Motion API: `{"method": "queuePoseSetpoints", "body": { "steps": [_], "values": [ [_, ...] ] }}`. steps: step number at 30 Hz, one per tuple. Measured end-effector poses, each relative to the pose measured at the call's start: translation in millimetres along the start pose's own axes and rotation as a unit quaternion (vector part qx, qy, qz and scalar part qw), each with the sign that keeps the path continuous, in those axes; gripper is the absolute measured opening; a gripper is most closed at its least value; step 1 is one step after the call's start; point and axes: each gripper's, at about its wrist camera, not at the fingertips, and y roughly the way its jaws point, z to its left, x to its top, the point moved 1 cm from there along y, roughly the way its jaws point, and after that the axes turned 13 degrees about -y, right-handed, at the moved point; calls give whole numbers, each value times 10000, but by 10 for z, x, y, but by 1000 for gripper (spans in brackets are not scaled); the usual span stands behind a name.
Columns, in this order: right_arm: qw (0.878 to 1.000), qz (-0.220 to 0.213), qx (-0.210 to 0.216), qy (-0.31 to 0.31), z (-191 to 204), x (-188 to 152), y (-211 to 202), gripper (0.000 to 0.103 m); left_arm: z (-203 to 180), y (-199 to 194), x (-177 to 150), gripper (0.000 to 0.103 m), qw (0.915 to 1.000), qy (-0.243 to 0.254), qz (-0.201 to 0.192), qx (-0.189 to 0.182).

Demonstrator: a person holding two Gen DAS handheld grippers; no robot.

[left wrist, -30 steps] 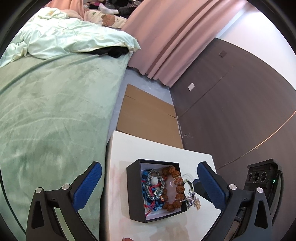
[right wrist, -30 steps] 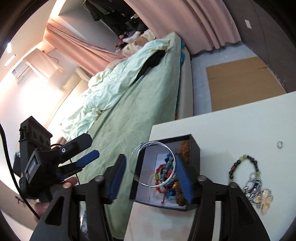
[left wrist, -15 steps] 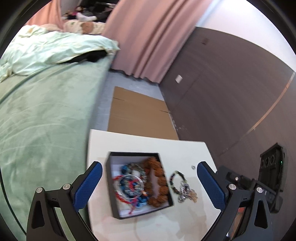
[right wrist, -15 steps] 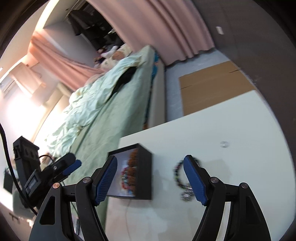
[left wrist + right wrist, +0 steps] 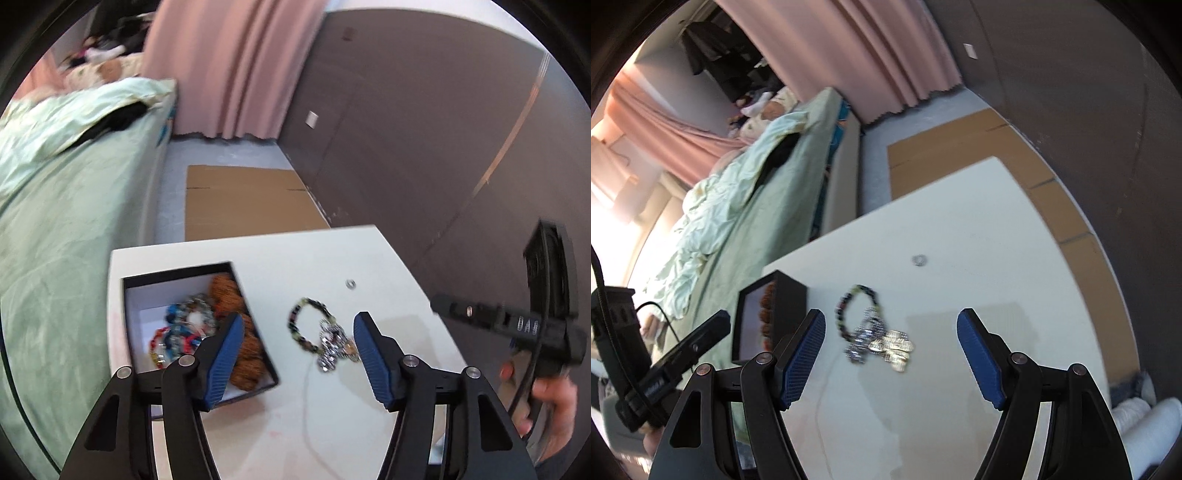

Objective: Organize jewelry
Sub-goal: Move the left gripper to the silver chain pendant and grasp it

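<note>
1. Dark beaded bracelet (image 5: 308,325) with a silver charm cluster (image 5: 334,345): lying loose on the white table (image 5: 332,254), just right of the black box (image 5: 201,328), touching neither tool. Probably the next piece to go into the box, hence both tools aimed at it.
2. Small ring (image 5: 349,283): alone on the table, farther back and to the right of the bracelet, well apart from the box. Also waiting to be sorted, by the look of it.
3. Black box: open, near the table's left edge, already holding brown bead strands at its right wall and a tangle of blue, red and silver pieces toward the middle. Evidently the collecting place; kept close to the loose items for short carries.
4. Left gripper (image 5: 295,356): jaws just been closing to a middling gap, nothing between the pads; bracelet visible through the gap, left pad hanging over the box's right wall. Likely narrowing to suit a small target.
5. Right gripper (image 5: 890,358): parted fairly wide, empty, charm cluster framed between its pads from above. Seemingly lined up for the pickup.
6. Around the table: green bed (image 5: 62,206) on the left, cardboard sheet (image 5: 247,201) on the floor beyond, pink curtain (image 5: 229,66) at the far wall.
</note>
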Motion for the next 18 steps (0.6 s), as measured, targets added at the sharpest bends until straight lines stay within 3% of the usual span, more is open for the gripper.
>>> {"method": "queuePoseSetpoints", "body": {
  "steps": [8,13,18],
  "values": [
    [9997,17,-220,83,-271,-53,-134,74,-287,284,-262,63,9967,683,432,116],
    [9985,259,-489,-43,-408,-100,-127,74,-415,515,-409,63,9931,909,707,214],
    [9973,349,-645,-87,-505,-119,-151,74,-468,756,-545,58,9873,1174,930,537]
  ]
}}
